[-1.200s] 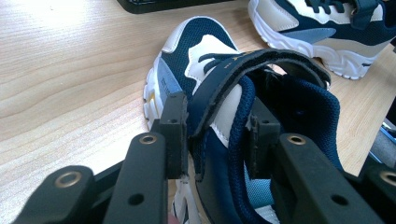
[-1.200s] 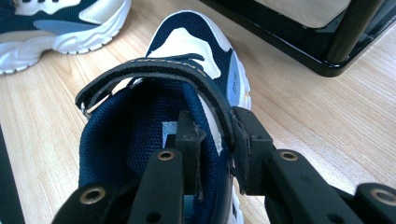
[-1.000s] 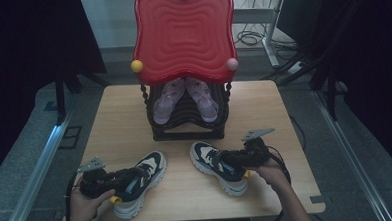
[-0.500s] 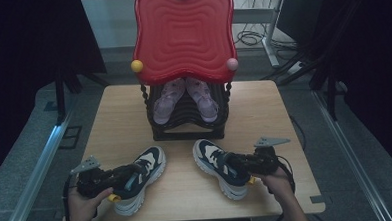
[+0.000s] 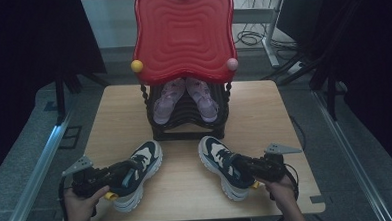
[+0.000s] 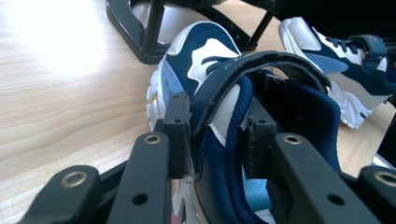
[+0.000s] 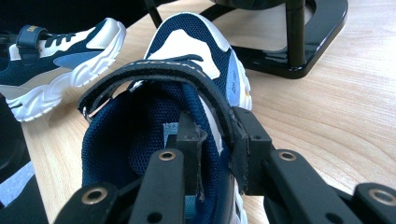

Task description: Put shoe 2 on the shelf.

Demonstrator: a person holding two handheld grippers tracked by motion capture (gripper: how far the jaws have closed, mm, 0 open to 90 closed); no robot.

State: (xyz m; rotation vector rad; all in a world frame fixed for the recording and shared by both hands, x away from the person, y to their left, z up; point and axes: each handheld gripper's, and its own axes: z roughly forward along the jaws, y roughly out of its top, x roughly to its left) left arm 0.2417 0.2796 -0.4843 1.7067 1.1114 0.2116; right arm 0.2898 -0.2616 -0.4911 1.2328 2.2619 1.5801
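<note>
Two navy-and-white sneakers lie on the wooden table (image 5: 264,112), toes toward the rack. My left gripper (image 5: 120,175) is shut on the left sneaker (image 5: 145,158). In the left gripper view the gripper (image 6: 217,140) pinches the sneaker's (image 6: 196,51) side wall under the strap, one jaw outside and one inside. My right gripper (image 5: 244,169) is shut on the right sneaker (image 5: 213,152). In the right gripper view the gripper (image 7: 217,144) clamps this sneaker's (image 7: 191,42) collar wall the same way. Each gripper view shows the other sneaker (image 6: 336,70) (image 7: 56,60) farther off.
A black shoe rack (image 5: 187,128) with a red wavy top (image 5: 183,36) stands at the table's middle back. A pair of pink shoes (image 5: 162,102) rests inside it. Its base frame (image 7: 299,51) sits just beyond the sneaker toes. The table's near edge is close behind both hands.
My right hand has drawn to the right and toward the near edge, taking the right sneaker's heel with it. The left gripper and its sneaker have barely shifted.
</note>
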